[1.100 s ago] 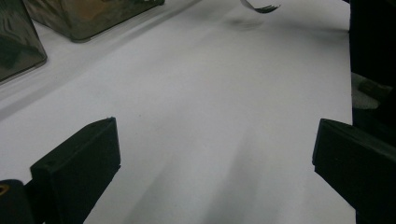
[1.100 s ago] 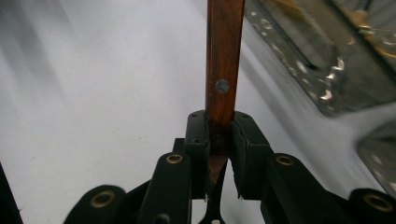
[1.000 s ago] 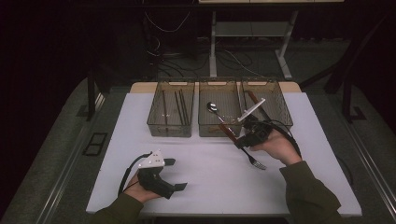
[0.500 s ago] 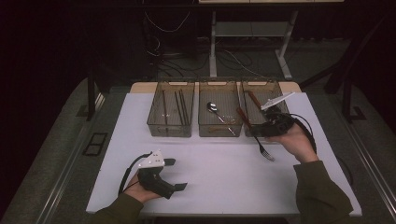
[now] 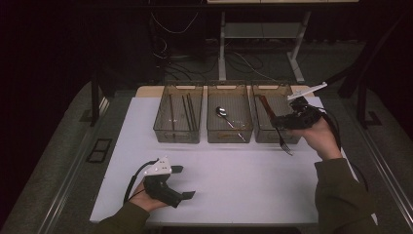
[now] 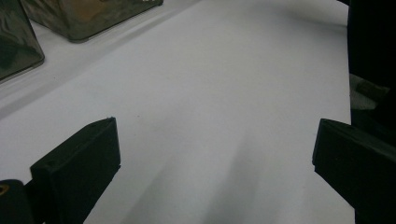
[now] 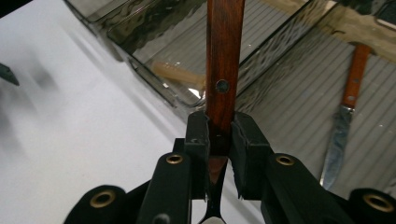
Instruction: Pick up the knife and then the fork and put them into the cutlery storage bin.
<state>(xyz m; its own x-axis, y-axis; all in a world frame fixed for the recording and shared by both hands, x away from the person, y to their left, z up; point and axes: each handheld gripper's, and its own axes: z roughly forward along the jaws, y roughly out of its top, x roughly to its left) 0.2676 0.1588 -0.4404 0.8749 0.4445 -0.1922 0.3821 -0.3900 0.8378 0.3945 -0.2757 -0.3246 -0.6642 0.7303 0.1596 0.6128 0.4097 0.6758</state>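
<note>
My left gripper (image 5: 179, 182) rests low on the white worktop (image 5: 243, 180) at the near edge, its jaws spread wide with nothing between them; in the left gripper view bare white surface lies between the two black jaws and runs on ahead of them, and the corners of two trays show up and to the left of the jaws.

Farther out, my right gripper (image 5: 281, 123) hangs above the worktop just at the near wall of the right tray (image 5: 285, 88); its jaws are clamped on a fork (image 5: 284, 145), holding it by the wooden handle; in the right gripper view the reddish handle (image 7: 224, 60) with its rivet stands straight up out of the jaws, the pads pressed on either side of it, and the metal neck runs down below them; in the high view the tines hang below the jaws, pointing down toward the worktop on its near side of the tray.

Beyond the jaws lie three clear trays in a row; the right tray, directly past my right jaws, holds a knife (image 7: 343, 126) with a wooden handle lying flat on its ribbed floor, to the right of the held handle; the middle tray (image 5: 229, 88), to the left of those jaws, holds a spoon (image 5: 223, 114); the left tray (image 5: 180, 88), farthest from them, holds long thin dark sticks (image 5: 187, 111) that I cannot identify.
</note>
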